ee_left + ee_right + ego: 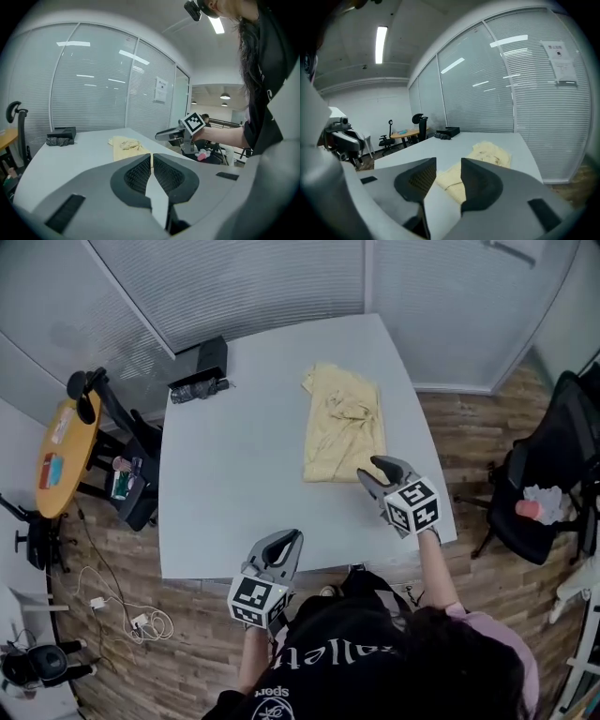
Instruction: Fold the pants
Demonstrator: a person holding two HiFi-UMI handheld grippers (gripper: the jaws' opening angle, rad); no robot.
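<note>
The pale yellow pants (343, 425) lie on the right half of the smooth, light grey tabletop (225, 493). They are folded into a long, rough rectangle of soft cloth, flat at the near end and crumpled into wrinkles at the far end. The right tongs (377, 468) hang above the cloth's near right corner, their grey jaws with ribbed dark pads apart and nothing between them. The left tongs (289, 540) hover over the tabletop's near edge, well apart from the pants, jaws pressed together and empty.
</note>
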